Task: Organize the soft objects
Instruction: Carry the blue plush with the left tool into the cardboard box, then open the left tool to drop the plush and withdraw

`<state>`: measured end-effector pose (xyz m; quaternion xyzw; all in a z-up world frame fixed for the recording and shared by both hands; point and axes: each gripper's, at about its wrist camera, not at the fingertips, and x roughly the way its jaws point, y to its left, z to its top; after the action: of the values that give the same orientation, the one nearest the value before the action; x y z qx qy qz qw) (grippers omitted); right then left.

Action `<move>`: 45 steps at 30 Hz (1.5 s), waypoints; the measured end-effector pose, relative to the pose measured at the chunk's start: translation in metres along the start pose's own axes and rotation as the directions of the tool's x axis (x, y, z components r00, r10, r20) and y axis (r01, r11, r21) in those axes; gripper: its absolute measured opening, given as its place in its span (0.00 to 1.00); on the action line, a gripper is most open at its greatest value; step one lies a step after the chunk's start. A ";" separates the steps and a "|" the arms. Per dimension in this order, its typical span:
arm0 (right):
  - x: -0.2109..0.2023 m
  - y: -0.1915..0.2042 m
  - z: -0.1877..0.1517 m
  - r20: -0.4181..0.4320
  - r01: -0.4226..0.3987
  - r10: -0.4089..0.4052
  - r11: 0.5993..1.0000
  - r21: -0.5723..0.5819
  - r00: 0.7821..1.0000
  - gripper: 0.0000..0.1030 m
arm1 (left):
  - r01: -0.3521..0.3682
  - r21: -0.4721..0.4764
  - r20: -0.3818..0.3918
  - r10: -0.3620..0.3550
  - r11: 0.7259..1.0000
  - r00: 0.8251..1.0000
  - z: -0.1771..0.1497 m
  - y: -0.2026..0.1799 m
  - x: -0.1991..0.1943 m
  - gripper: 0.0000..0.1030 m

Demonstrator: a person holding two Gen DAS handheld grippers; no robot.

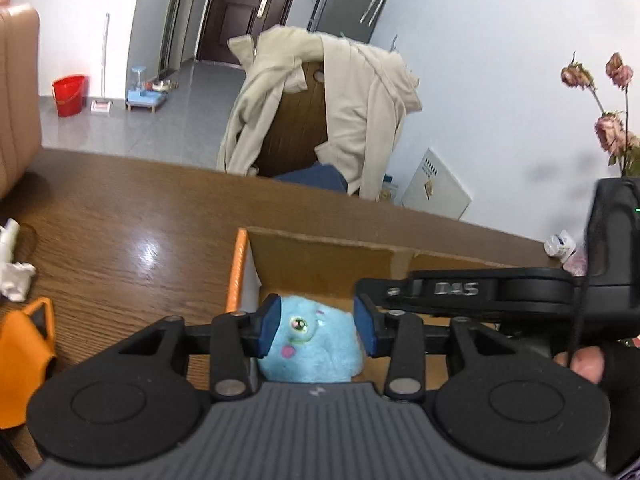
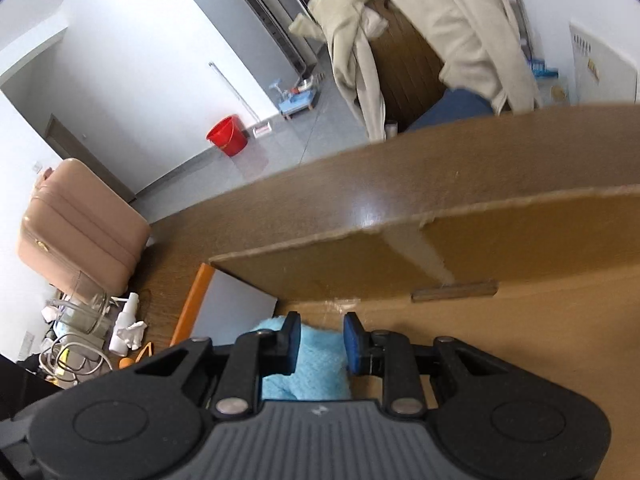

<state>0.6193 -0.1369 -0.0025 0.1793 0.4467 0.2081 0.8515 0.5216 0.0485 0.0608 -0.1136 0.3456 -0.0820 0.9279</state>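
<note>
A light blue plush toy (image 1: 316, 344) with a green eye and pink mouth sits inside an open cardboard box (image 1: 320, 256) on the wooden table. My left gripper (image 1: 316, 328) has its blue pads on either side of the plush and holds it over the box. In the right wrist view my right gripper (image 2: 322, 340) is over the box interior (image 2: 520, 320), its blue pads closed on the plush's blue fabric (image 2: 312, 368). The right gripper's black body (image 1: 480, 290) shows in the left view, just right of the plush.
An orange soft item (image 1: 24, 344) and crumpled white paper (image 1: 14, 276) lie on the table's left. A pink case (image 2: 80, 232), glass jar and bottles (image 2: 128, 320) stand at the far left. A chair with a beige coat (image 1: 320, 112) stands behind the table.
</note>
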 end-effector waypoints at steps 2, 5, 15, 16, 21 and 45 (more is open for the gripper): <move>-0.023 0.006 0.002 0.035 0.008 -0.007 1.000 -0.028 0.999 0.24 | -0.016 0.020 0.025 0.016 1.000 1.000 0.004 -0.005 -0.016 0.52; -0.062 0.014 0.003 0.094 0.014 -0.007 0.997 -0.077 0.996 0.29 | -0.026 0.052 0.059 0.023 0.998 0.998 0.007 -0.013 -0.050 0.70; -0.219 0.035 -0.033 0.238 0.104 -0.056 0.976 -0.193 0.970 0.57 | -0.088 0.136 0.193 0.061 0.987 0.979 -0.013 -0.038 -0.181 0.89; -0.234 0.036 -0.039 0.251 0.114 -0.062 0.973 -0.199 0.966 0.60 | -0.094 0.141 0.204 0.065 0.985 0.977 -0.019 -0.040 -0.195 0.93; -0.302 0.041 -0.080 0.324 0.168 -0.090 0.960 -0.223 0.942 0.75 | -0.109 0.174 0.238 0.065 0.979 0.969 -0.051 -0.047 -0.244 0.96; -0.397 0.080 -0.398 0.592 0.376 -0.093 0.847 -0.375 0.801 0.93 | -0.033 0.171 0.398 -0.039 0.985 0.917 -0.288 -0.037 -0.359 1.00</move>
<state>0.0670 -0.2259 0.0960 -0.0414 0.1355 0.1396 0.9800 0.0598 0.0511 0.0825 -0.0467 0.1402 -0.0885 0.9851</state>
